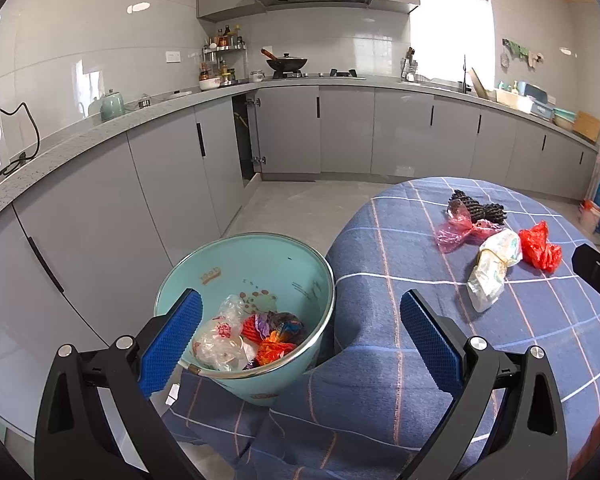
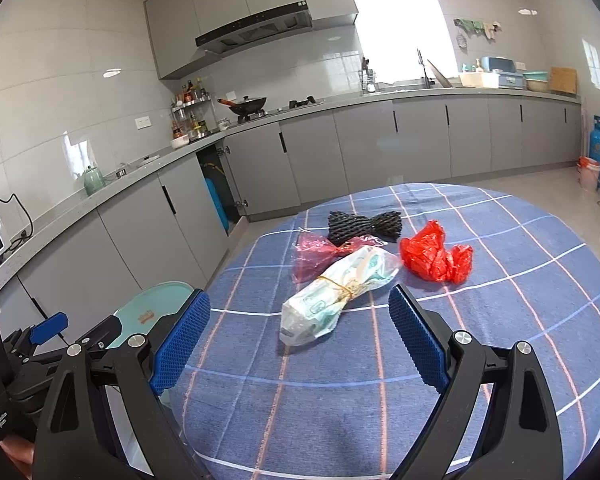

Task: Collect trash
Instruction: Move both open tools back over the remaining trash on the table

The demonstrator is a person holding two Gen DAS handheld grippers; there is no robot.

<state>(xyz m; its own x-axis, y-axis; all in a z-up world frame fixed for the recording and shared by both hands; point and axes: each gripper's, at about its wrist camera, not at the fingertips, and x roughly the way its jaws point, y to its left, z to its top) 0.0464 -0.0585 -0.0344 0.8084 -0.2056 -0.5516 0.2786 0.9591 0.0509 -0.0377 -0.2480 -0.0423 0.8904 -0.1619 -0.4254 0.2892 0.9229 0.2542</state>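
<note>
On the table (image 2: 500, 320) beside the teal bin (image 1: 228, 264), you are working with four pieces of trash left: a white wrapper bundle (image 2: 332, 296) tied with a rubber band (image 2: 340, 286), a pink plastic bag (image 2: 320, 254) touching it on the side toward the bin, a black mesh net (image 2: 364, 224) beyond both, and a red plastic bag (image 2: 436, 258) on the side away from the bin. You are holding the right hand-held gripper (image 2: 300, 328) with fingers spread wide, nothing between them, lined up just short of the white bundle. You are hovering the left hand-held gripper (image 1: 300, 328) over the bin, also spread and empty; the bin is already holding crumpled plastic. Judging by looks, the bundle is light, soft and crinkly, probably slippery film, so pinching across its banded middle is likely giving you the firmest hold. It should crush, not break.
</note>
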